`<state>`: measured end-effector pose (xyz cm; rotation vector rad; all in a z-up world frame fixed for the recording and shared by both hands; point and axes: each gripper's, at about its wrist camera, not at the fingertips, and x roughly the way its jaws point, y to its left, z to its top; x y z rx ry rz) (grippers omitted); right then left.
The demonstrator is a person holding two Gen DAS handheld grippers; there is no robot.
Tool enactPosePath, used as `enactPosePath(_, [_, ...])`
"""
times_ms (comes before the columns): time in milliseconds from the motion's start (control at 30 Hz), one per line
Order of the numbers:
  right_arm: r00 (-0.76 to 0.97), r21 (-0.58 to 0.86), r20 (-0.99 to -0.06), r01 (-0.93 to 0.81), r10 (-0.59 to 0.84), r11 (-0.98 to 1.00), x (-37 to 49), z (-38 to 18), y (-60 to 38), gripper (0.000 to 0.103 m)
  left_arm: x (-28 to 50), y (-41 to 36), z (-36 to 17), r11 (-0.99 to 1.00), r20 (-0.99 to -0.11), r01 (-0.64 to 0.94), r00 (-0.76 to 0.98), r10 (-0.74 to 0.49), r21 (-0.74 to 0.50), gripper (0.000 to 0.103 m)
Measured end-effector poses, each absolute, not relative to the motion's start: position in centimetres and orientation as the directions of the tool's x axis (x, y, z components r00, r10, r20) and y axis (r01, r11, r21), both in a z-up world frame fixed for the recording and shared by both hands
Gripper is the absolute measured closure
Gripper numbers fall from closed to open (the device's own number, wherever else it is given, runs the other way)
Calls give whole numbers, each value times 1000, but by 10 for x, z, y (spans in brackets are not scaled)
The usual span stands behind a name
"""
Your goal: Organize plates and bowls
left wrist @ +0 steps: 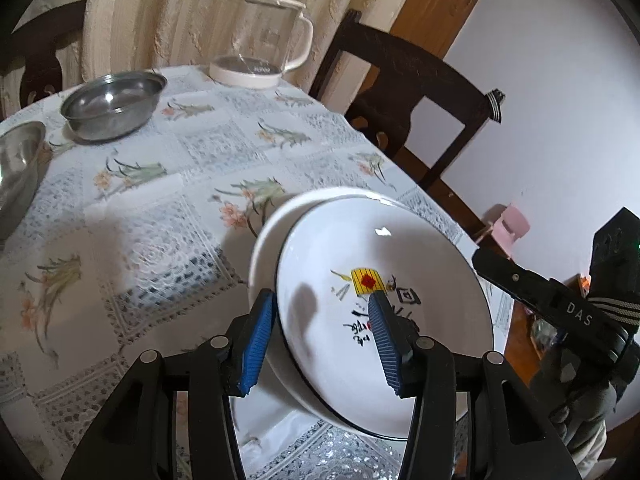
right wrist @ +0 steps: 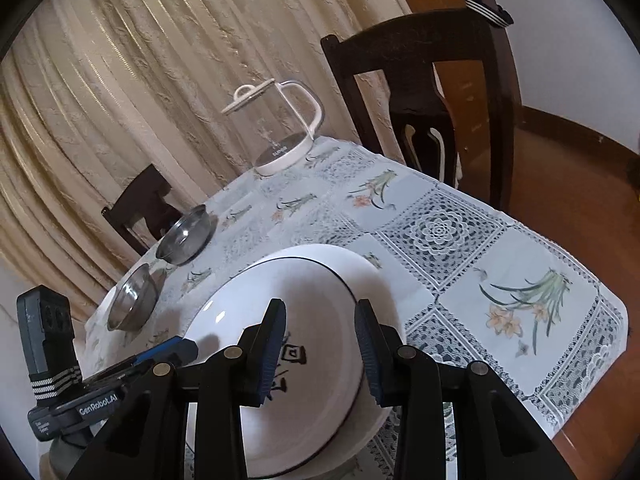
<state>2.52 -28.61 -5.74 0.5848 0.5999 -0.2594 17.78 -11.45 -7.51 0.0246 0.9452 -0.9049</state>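
A white plate (left wrist: 400,248) with a black rim and a painted yellow and black design lies in a second white plate (left wrist: 264,240). My left gripper (left wrist: 320,298) is shut on the pair and holds them tilted above the table (left wrist: 160,220), one blue pad under the stack and one inside the top plate. In the right wrist view the same plate (right wrist: 304,280) fills the foreground. My right gripper (right wrist: 320,308) stands open over its near side, its fingers wide apart. The left gripper's blue pad (right wrist: 172,350) shows at the plate's left edge.
Two steel bowls (left wrist: 112,104) (left wrist: 16,168) sit at the table's far left, also seen as bowls (right wrist: 184,236) (right wrist: 132,300). A glass kettle (left wrist: 264,40) on a white base stands at the far edge. A dark wooden chair (left wrist: 412,92) stands at the table's right side.
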Motion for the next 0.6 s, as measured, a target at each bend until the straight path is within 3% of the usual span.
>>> enactPosePath(600, [784,459,-621,371,-7,807,44,-65,-266,64,189,-88,-79,688,-705,625,295,-645,-368,51])
